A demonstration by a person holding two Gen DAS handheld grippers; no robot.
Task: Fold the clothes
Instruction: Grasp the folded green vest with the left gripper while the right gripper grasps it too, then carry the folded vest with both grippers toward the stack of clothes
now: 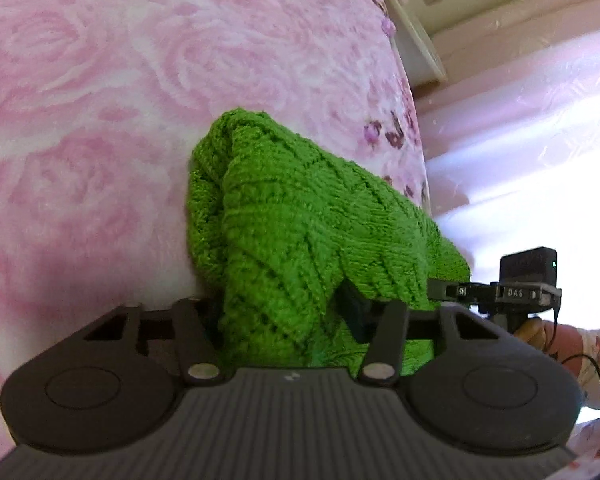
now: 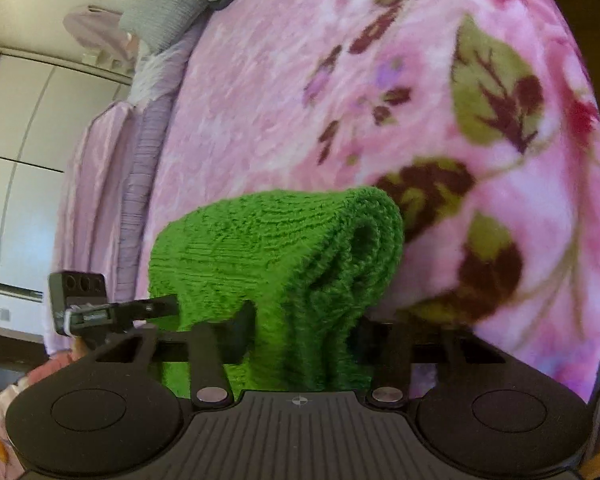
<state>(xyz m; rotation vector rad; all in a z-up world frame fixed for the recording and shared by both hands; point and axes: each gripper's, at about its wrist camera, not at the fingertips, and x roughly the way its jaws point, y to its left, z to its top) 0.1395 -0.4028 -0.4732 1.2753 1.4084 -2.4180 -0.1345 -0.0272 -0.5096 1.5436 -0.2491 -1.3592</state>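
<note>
A bright green knitted garment [image 1: 300, 224] hangs bunched over the pink bed cover. My left gripper [image 1: 284, 312] is shut on one thick fold of it, the knit filling the space between the black fingers. In the right wrist view the same green knit [image 2: 276, 256] is rolled into several layers, and my right gripper [image 2: 304, 332] is shut on that bundle. The other gripper [image 1: 524, 284] shows at the right edge of the left wrist view, also in the knit, and appears again as the other gripper [image 2: 100, 308] at the left of the right wrist view.
A pink rose-patterned blanket [image 1: 100, 120] covers the bed, with a flowered leaf print [image 2: 496, 128] toward one side. A sleeve and hand [image 1: 572, 344] hold the other tool. Pale wardrobe doors [image 2: 16, 152], a grey pillow [image 2: 160, 12] and a bright window [image 1: 540, 160] lie beyond the bed.
</note>
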